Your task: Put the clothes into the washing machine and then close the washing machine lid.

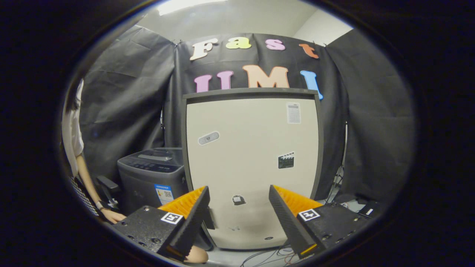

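Observation:
The dark grey top-loading washing machine [152, 174] stands low against the booth wall, to the left of and beyond my fingers. Its lid [157, 155] looks flat and down on top, behind the control strip. My gripper [239, 189] is open, its fingers spread wide with nothing between them. It points at the front of a tall beige cabinet [252, 167] rather than at the machine.
The beige cabinet with a dark frame and a few stickers stands straight ahead, right beside the washer. A person stands at the left, a hand [113, 215] low by the washer. Cables [271, 256] lie on the floor below the cabinet.

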`<state>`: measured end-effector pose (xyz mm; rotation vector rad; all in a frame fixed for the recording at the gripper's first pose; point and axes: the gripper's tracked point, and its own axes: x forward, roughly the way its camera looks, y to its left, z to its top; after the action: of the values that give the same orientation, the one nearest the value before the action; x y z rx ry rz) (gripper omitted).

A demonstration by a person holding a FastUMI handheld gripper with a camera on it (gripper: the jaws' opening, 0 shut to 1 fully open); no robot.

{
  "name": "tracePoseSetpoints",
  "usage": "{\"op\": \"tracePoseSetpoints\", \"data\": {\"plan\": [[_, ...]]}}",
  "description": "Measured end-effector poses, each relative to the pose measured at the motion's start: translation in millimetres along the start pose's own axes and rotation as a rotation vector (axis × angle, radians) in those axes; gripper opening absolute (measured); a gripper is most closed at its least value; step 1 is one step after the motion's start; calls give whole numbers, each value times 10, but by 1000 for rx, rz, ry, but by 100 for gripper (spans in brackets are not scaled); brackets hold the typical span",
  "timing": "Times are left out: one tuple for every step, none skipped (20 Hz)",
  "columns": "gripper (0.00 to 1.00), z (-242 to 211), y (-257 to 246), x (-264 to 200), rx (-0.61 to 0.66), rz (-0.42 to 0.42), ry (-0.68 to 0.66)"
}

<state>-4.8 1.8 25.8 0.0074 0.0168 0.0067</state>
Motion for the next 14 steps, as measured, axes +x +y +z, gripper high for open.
{"op": "tracePoseSetpoints", "data": {"plan": [[97,-8,4,1,-1,0,-3],[97,-20,6,10,-3,1,2],[97,-49,9,-4,-5,2,12],[97,-53,10,-8,-9,3,15],[97,-42,9,-32,-11,4,8],[97,-20,3,-44,-11,3,1],[97,-34,1,-18,-9,3,-3],[97,-39,1,-6,-8,3,-2],[97,-45,11,-6,-7,3,-1],[97,-36,16,-3,-9,4,-3],[97,-32,10,-1,-10,4,-6],[97,-44,10,0,-11,5,0],[97,-79,7,-11,-10,5,8],[97,-58,13,-30,-11,5,1]]}}
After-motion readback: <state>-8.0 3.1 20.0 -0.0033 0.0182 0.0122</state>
